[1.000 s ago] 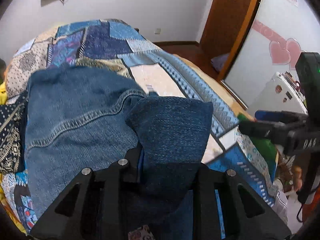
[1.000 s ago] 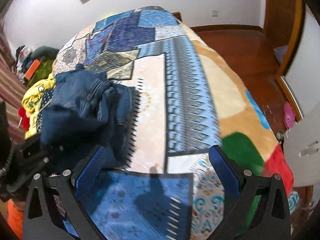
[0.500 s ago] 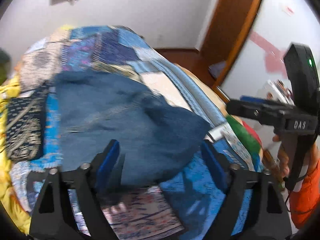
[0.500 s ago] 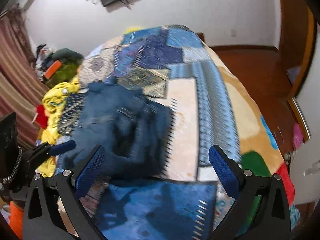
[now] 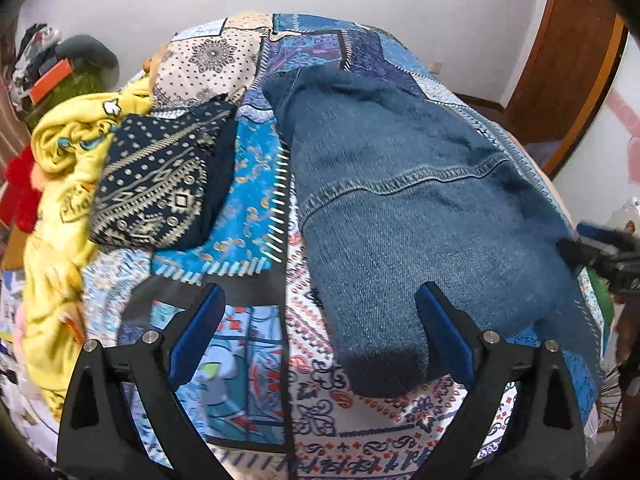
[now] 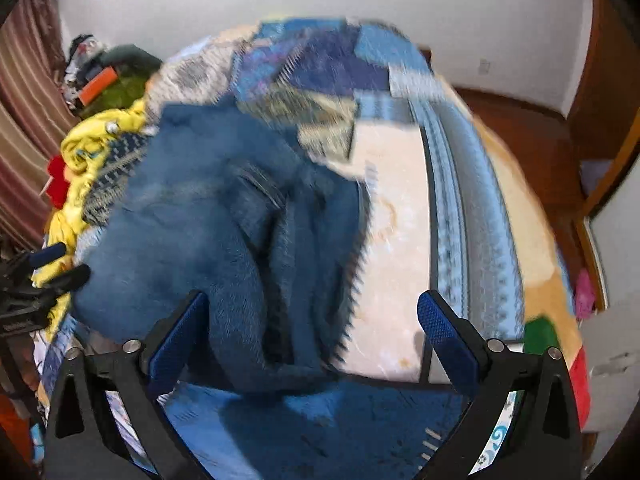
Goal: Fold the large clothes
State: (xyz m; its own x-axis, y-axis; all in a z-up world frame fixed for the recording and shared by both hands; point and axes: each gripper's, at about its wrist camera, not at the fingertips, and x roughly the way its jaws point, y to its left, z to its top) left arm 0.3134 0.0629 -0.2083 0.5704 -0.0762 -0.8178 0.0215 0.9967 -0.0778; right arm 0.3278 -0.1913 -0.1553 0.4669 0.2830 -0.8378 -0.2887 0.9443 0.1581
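**Letting go of the denim on the patchwork bed**

Lying across the patchwork bedspread [image 5: 256, 208], the blue denim garment [image 5: 400, 208] is folded into a thick bundle, its stitched seam curving over the top and its near end drooping toward us. Our left gripper [image 5: 320, 336] tilts steeply down over the near edge of the bed; its jaws have just been opening and now stand wide, with only the garment's near corner reaching between the blue pads and neither pad pressing on it. A second ago those pads were clamped on a fold of that denim, so we have released it and drawn back and to the side. Our right gripper [image 6: 312, 332] also points steeply down, jaws spread and empty, hovering over the bundle's other side; its view is blurred. Earlier it looked at bare bedspread with the denim off to its left; now the denim fills the space ahead of its fingers. Beside the garment lie a dark patterned cloth [image 5: 160, 184] and yellow clothing [image 5: 64, 184], heaped at the bed's left edge.
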